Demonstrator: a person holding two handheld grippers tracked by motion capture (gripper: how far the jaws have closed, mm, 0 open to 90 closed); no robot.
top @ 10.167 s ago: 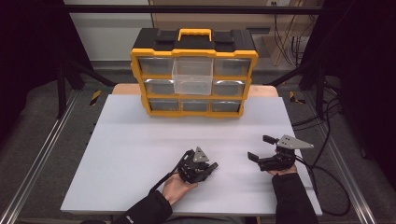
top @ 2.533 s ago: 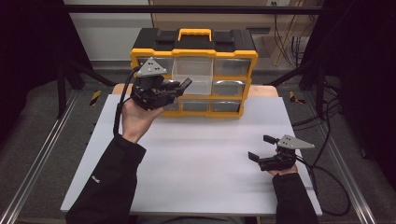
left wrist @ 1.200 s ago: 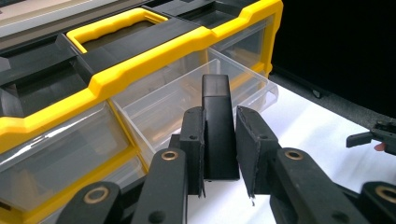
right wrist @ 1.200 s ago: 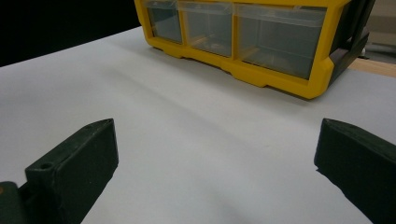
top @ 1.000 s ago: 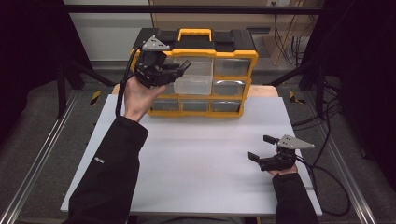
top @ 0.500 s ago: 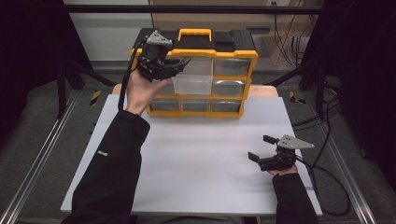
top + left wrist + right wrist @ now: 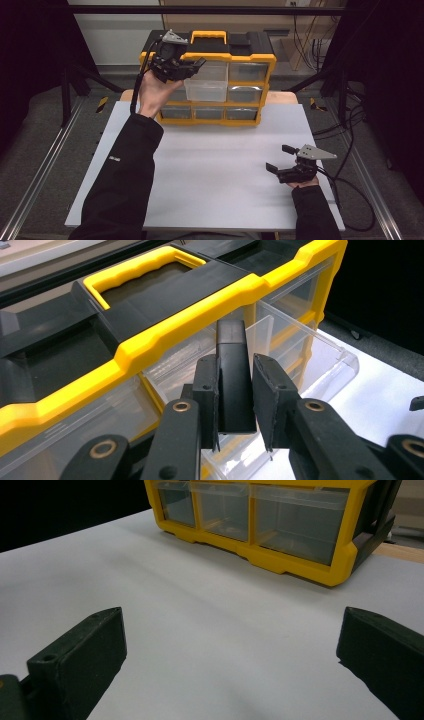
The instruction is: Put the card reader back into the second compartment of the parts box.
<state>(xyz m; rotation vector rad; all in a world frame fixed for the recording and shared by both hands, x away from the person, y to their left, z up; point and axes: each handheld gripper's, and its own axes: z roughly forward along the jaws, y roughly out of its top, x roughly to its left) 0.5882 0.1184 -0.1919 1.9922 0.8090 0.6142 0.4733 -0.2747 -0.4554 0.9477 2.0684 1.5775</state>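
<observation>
A flat white desk (image 7: 210, 170) with a matte, unmarked top sits between dark curtained sides, with metal rails on the grey floor to either side and a pale wall behind. At the far edge of the desk stands a storage organiser (image 7: 220, 75) made of yellow and black plastic, with a moulded yellow carrying handle (image 7: 145, 270) sunk into its black lid and rows of clear, boxy drawers in its front. One clear drawer (image 7: 206, 90) in the upper middle stands pulled out from the yellow frame; its thin transparent walls catch the light in the left gripper view.

The left claw (image 7: 235, 395) is raised in front of the organiser's top left, just over that pulled-out drawer. Its two black jaws are drawn in close and clamp a small black rectangular block (image 7: 233, 375), smooth, hard-edged and open at the near end like a channel, which stands upright between the rough-faced pads. The block is in the air above the open drawer, beside the yellow front rim of the lid.

The right claw (image 7: 284, 161) rests low on the near right part of the desk, well apart from the organiser, its blunt black jaws spread wide with nothing between them but bare white surface.
</observation>
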